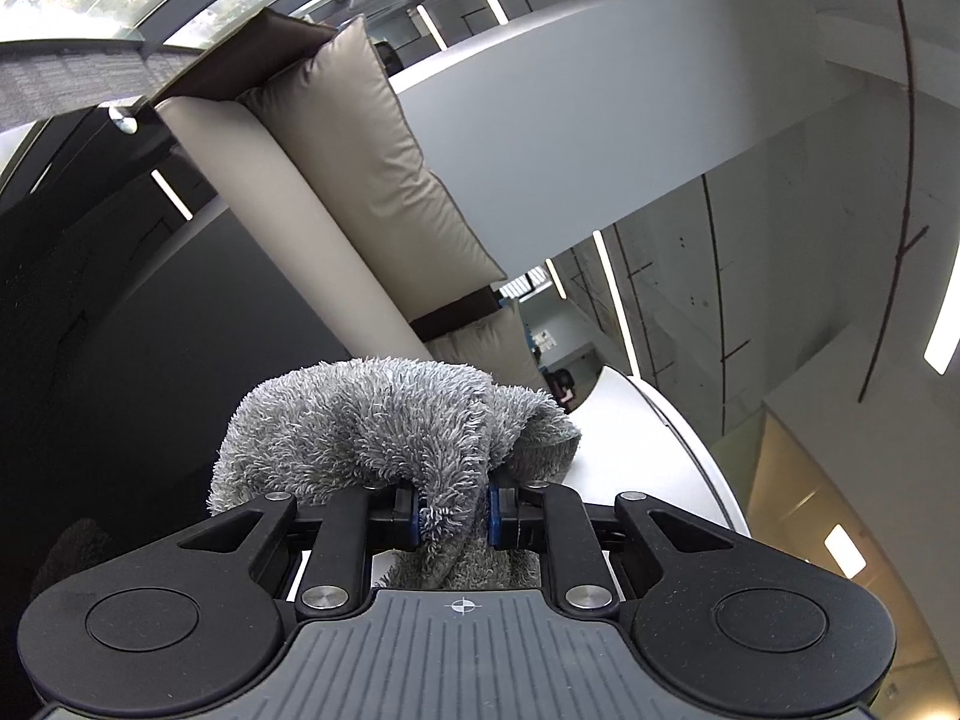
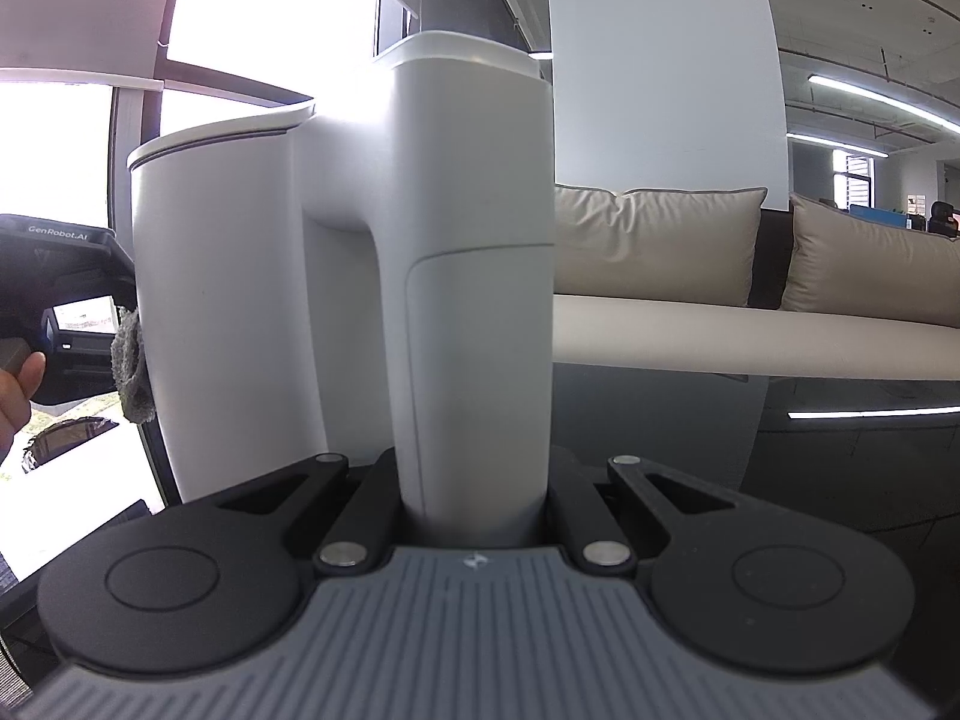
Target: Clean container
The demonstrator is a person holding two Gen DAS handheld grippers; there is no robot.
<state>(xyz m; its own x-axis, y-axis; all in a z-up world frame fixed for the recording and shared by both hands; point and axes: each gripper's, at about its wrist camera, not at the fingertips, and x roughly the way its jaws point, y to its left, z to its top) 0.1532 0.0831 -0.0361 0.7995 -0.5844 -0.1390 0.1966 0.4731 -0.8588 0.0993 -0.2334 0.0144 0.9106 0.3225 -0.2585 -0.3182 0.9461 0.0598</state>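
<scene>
A white container (image 2: 228, 300) with a thick upright handle (image 2: 474, 300) fills the right wrist view. My right gripper (image 2: 477, 516) is shut on the lower end of that handle, and its fingertips are hidden behind it. In the left wrist view my left gripper (image 1: 453, 516) is shut on a fluffy grey cloth (image 1: 384, 432), which bunches up over the fingers beside the container's white wall (image 1: 636, 456). The right wrist view shows the same cloth (image 2: 131, 366) against the container's left side, with the left gripper's body (image 2: 66, 300) and a person's hand (image 2: 18, 384) behind it.
A sofa with beige cushions (image 2: 660, 240) stands behind the container, and appears tilted as the sofa (image 1: 372, 150) in the left wrist view. A dark glossy tabletop (image 2: 780, 480) lies below. Bright windows (image 2: 270, 0) are at the left.
</scene>
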